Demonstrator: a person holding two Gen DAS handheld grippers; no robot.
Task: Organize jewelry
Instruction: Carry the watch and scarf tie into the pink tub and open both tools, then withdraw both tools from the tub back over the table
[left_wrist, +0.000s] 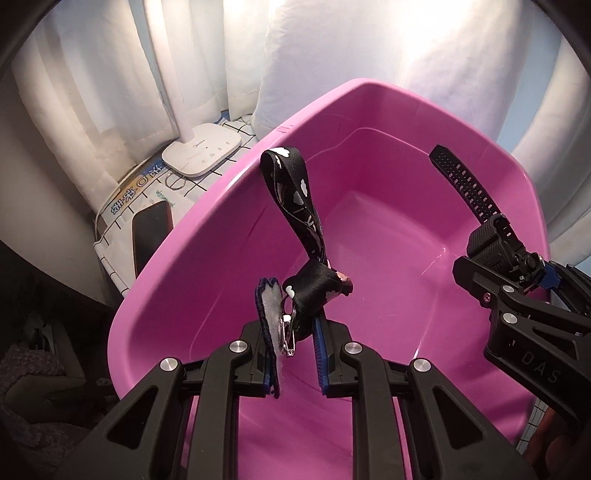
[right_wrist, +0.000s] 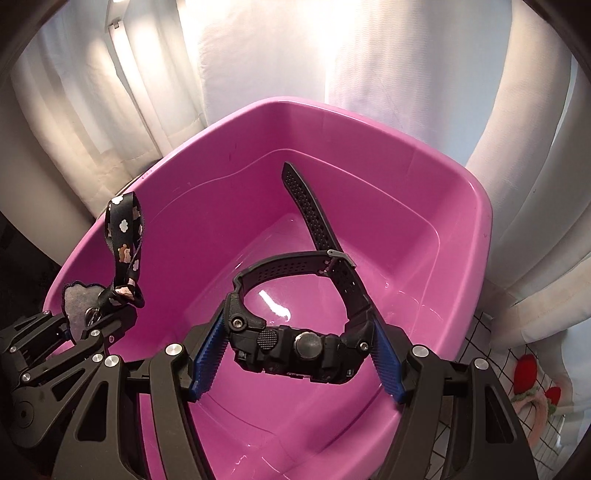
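A pink plastic basin (left_wrist: 229, 206) fills both views, its inside bare (right_wrist: 436, 206). My left gripper (left_wrist: 295, 354) is shut on a black strap keychain (left_wrist: 295, 199) with white cloud prints, a grey felt patch and a metal clip; it hangs above the basin's near rim. The keychain also shows at the left of the right wrist view (right_wrist: 125, 236). My right gripper (right_wrist: 295, 350) is shut on a black sport watch (right_wrist: 299, 343), gripped by its case, band looping forward over the basin. The watch shows at the right of the left wrist view (left_wrist: 491, 236).
A white lamp base (left_wrist: 201, 151) and a dark phone (left_wrist: 149, 232) lie on a grid-pattern cloth left of the basin. White curtains hang behind. A strawberry-print cloth (right_wrist: 528, 384) lies at the right.
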